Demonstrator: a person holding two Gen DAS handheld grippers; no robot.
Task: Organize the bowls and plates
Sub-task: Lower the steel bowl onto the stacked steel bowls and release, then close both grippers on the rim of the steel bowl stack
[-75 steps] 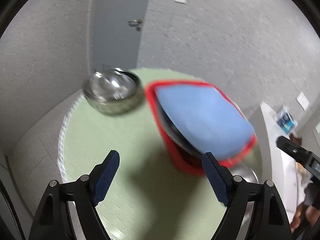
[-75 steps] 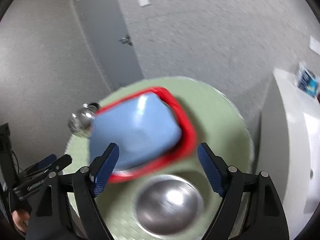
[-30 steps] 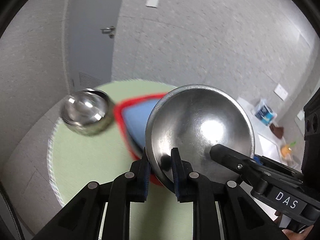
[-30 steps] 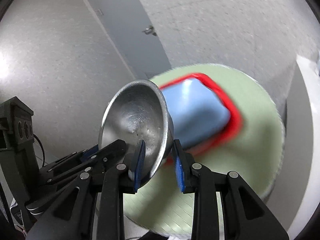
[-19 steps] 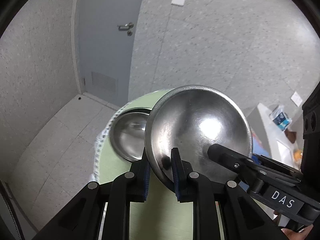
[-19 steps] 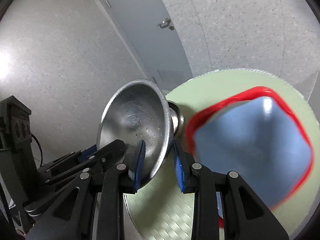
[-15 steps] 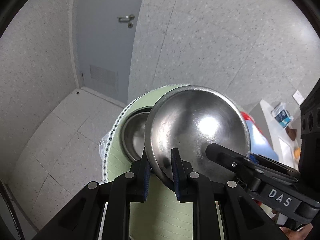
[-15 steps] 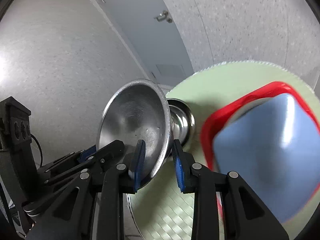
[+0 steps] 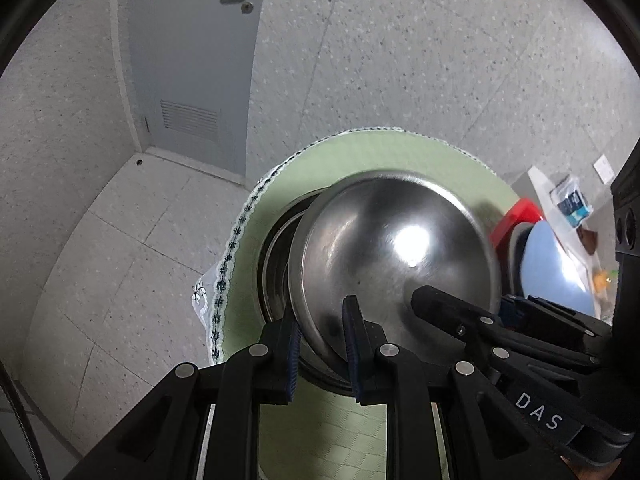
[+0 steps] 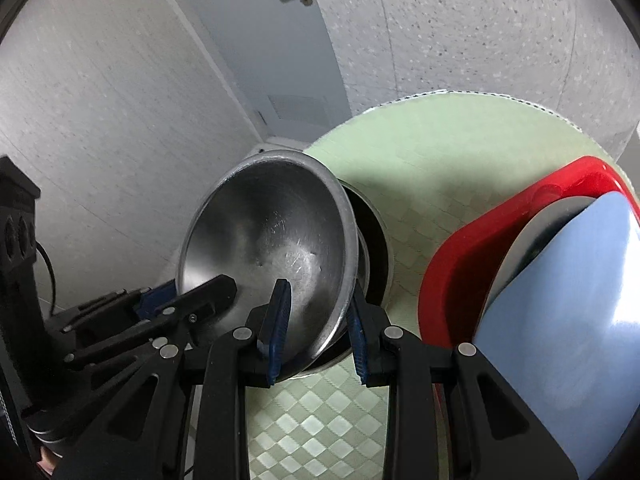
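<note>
Both grippers are shut on the rim of one steel bowl [image 9: 392, 256]. My left gripper [image 9: 320, 340] pinches its near rim, and my right gripper [image 10: 316, 316] pinches the other side, where the bowl's inside [image 10: 272, 248] shows. The held bowl sits tilted over a second steel bowl [image 9: 276, 264] that rests on the round green table [image 9: 360, 152]; this lower bowl also shows in the right wrist view [image 10: 374, 256]. Whether the two bowls touch is unclear. A red rack [image 10: 460, 240] holds a blue plate [image 10: 568, 320] and a grey plate [image 10: 532, 232] upright.
The green table [image 10: 440, 152] has a lace-trimmed edge [image 9: 232, 248] close to the bowls on the left. A tiled floor, grey walls and a grey door [image 9: 192, 60] lie beyond. A white counter [image 9: 560, 200] with small items stands at the right.
Both grippers closed on the steel bowl near the rack, lifted it and carried it left across the table. It now hangs lower, tilted over the second bowl.
</note>
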